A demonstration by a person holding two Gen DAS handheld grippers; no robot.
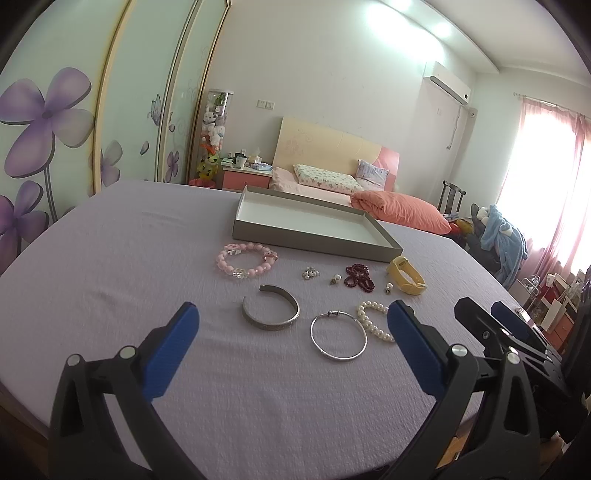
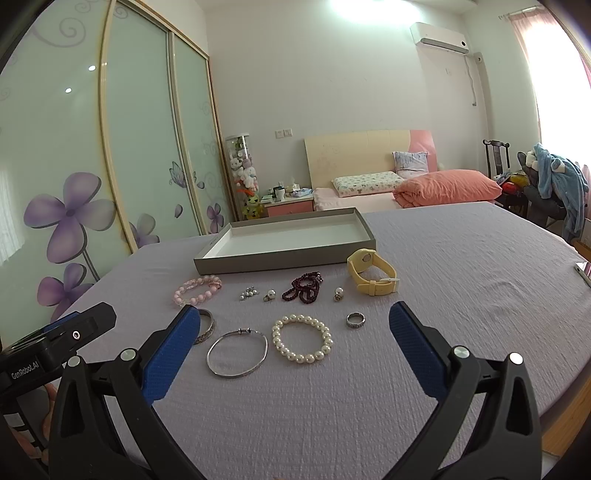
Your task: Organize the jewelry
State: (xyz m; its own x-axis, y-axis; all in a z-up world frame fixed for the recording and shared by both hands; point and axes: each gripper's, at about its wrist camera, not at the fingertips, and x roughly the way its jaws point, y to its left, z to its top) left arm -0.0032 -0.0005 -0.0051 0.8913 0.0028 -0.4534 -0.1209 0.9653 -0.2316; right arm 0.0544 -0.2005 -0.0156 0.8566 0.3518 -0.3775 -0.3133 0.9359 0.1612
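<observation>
Currently both the left gripper (image 1: 291, 332) and right gripper (image 2: 295, 332) hang spread, empty. Risk: thin bangle (image 2: 237, 353) lies flat on cloth-covered desk (image 2: 461, 258); pads may snag fabric or slip.

Bright daylight floods through the window (image 1: 546, 177), blown out to white glare behind its pink curtain. Ceiling lights (image 1: 439, 27) flare too. Shadows stay soft. Fisheye bending curves the wardrobe doors (image 2: 147, 129); corners vignette black.
</observation>
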